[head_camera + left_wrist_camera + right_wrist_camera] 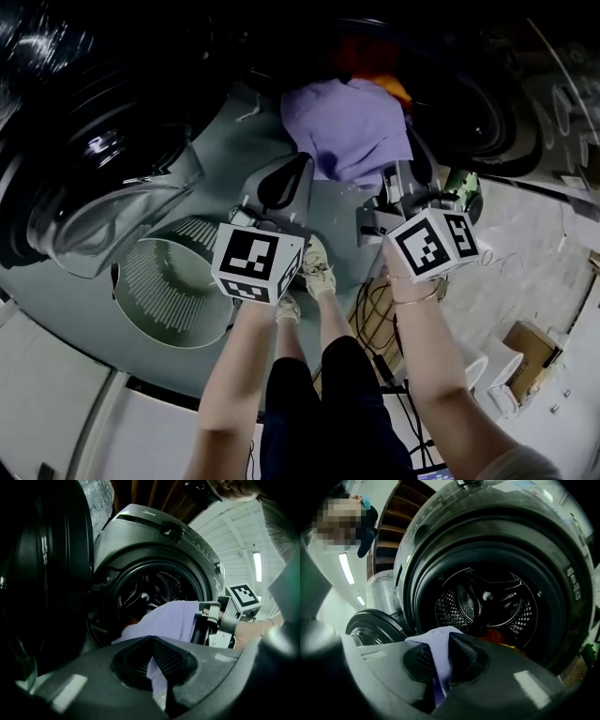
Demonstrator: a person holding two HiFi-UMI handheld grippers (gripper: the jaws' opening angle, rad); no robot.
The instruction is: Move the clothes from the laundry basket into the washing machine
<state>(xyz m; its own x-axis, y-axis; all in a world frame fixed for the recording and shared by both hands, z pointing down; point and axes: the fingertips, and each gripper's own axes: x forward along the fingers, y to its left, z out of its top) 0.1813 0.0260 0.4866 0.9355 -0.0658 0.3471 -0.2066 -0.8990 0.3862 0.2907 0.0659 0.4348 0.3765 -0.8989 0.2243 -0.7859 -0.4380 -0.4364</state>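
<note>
**Lavender garment (pixel 352 127) at the mouth of the washing machine (pixel 515 508)**

Both tools are on it. The left tool (pixel 152 663) has its jaws pressed together on a thin fold of the lavender garment, and the cloth runs down between the black ribbed pads. The right tool (pixel 440 660) is clamped just as tight on another bunch of the same fabric, which pokes up above its pads.

In the head view the garment hangs spread between the pair, the left tool at its lower left and the right tool at its lower right. Its upper part lies against the dark round opening. The left gripper view shows the cloth draped at the lower rim of that opening. The right tool sits just beside it, with its marker cube (pixel 243 597) turned toward the camera.

The right gripper view looks into the drum (pixel 454 606) — perforated steel all round. Red and orange clothes (pixel 497 635) lie low in it, just behind the lavender cloth.

The door (pixel 89 220) stands wide open on the person's left, its glass bowl catching the light. Below it on the grey floor stands the laundry basket (pixel 173 281) — white, round, with ribbed walls — near the left tool and apart from the garment. The person's shoes (pixel 317 272) show between the two forearms, just right of the basket.
</note>
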